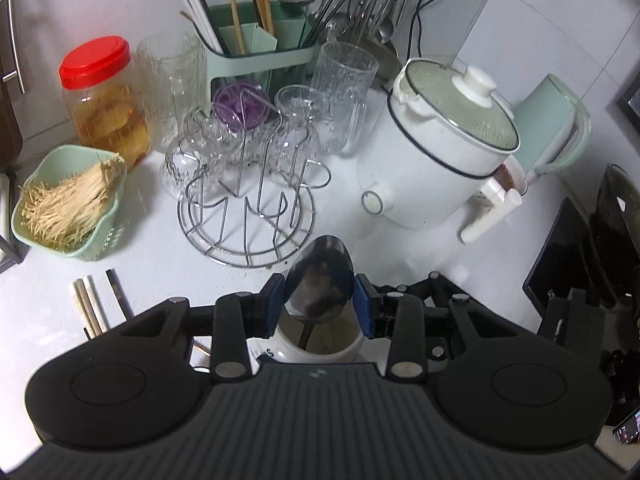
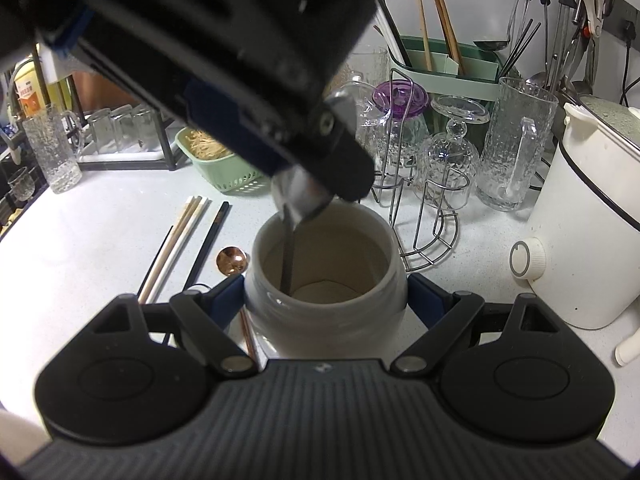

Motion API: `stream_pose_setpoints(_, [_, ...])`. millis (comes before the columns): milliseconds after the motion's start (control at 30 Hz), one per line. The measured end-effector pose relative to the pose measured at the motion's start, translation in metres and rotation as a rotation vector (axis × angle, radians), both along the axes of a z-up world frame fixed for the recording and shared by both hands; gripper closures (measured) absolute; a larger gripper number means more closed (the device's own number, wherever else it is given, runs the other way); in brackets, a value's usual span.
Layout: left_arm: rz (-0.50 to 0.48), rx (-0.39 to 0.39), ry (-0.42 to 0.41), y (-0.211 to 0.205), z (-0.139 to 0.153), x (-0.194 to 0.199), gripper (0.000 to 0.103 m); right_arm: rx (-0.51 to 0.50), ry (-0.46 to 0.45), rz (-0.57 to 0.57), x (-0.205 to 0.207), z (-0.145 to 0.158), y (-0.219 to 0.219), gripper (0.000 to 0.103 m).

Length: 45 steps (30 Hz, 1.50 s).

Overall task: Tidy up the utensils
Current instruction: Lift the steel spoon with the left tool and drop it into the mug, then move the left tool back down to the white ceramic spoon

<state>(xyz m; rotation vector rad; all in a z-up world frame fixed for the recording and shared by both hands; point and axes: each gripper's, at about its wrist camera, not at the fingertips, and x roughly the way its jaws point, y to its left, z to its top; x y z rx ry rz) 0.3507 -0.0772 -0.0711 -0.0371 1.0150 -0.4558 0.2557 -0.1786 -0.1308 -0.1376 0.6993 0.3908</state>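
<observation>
Our left gripper pinches the steel spoon by its bowl, handle down inside the white jar. Our right gripper clamps that jar; chopsticks at 9 o'clock.

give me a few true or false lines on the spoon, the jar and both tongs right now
1. The left tongs grip a steel spoon by its bowl. True.
2. The spoon's handle points down into the white jar. True.
3. The right tongs are clear of the jar. False: their blue pads sit on either side of the jar.
4. A copper spoon stands inside the jar. False: it lies on the counter left of the jar.
5. Chopsticks lie on the counter left of the jar. True.
6. The pot has no lid. False: a lid with a white knob covers it.
</observation>
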Motion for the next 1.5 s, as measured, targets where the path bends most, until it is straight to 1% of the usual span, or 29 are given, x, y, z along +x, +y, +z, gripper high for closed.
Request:
stream_pose_setpoints(100, [-0.001, 0.007, -0.002, -0.001, -0.001, -0.001, 0.06, 0.001, -0.005, 0.004, 0.0, 0.0, 0.0, 0.014])
stream_pose_setpoints(167, [0.003, 0.022, -0.021, -0.002, 0.001, -0.004, 0.06, 0.002, -0.01, 0.01, 0.0, 0.0, 0.0, 0.014])
stream_pose_setpoints(233, [0.019, 0.03, -0.032, -0.002, 0.003, -0.006, 0.054, 0.005, -0.015, 0.015, 0.0, -0.001, 0.0, 0.014])
stream_pose_setpoints(300, [0.042, 0.025, -0.06, 0.002, 0.007, -0.013, 0.038, 0.009, -0.028, 0.018, -0.002, -0.002, -0.001, 0.014])
stream_pose_setpoints(333, [0.061, 0.028, -0.074, 0.004, 0.009, -0.017, 0.036, 0.014, -0.032, 0.018, -0.003, -0.003, -0.002, 0.014])
stream_pose_setpoints(433, [0.122, 0.025, -0.118, 0.013, 0.017, -0.036, 0.036, 0.025, -0.046, 0.022, -0.005, -0.004, -0.004, 0.014])
stream_pose_setpoints(533, [0.206, 0.016, -0.162, 0.024, 0.024, -0.06, 0.035, 0.03, -0.062, 0.04, -0.007, -0.005, -0.006, 0.014])
stream_pose_setpoints(633, [0.288, -0.004, -0.188, 0.035, 0.028, -0.086, 0.036, 0.036, -0.076, 0.058, -0.008, -0.007, -0.009, 0.014])
stream_pose_setpoints(767, [0.371, 0.002, -0.2, 0.046, 0.032, -0.113, 0.036, 0.034, -0.09, 0.083, -0.009, -0.008, -0.01, 0.014])
stream_pose_setpoints(933, [0.431, 0.018, -0.193, 0.059, 0.031, -0.134, 0.036, 0.029, -0.073, 0.096, -0.006, -0.007, -0.01, 0.014])
stream_pose_setpoints(1100, [0.492, 0.007, -0.152, 0.08, 0.025, -0.145, 0.036, 0.024, -0.047, 0.096, -0.003, -0.006, -0.009, 0.014])
stream_pose_setpoints(1233, [0.519, -0.008, -0.121, 0.092, 0.02, -0.152, 0.036, 0.011, -0.017, 0.1, 0.0, -0.004, -0.008, 0.014])
stream_pose_setpoints(1367, [0.529, -0.014, -0.099, 0.096, 0.008, -0.157, 0.036, 0.0, 0.003, 0.103, 0.002, -0.002, -0.007, 0.014])
stream_pose_setpoints(1500, [0.528, -0.033, -0.061, 0.101, -0.015, -0.16, 0.036, -0.009, 0.018, 0.105, 0.003, -0.001, -0.006, 0.014])
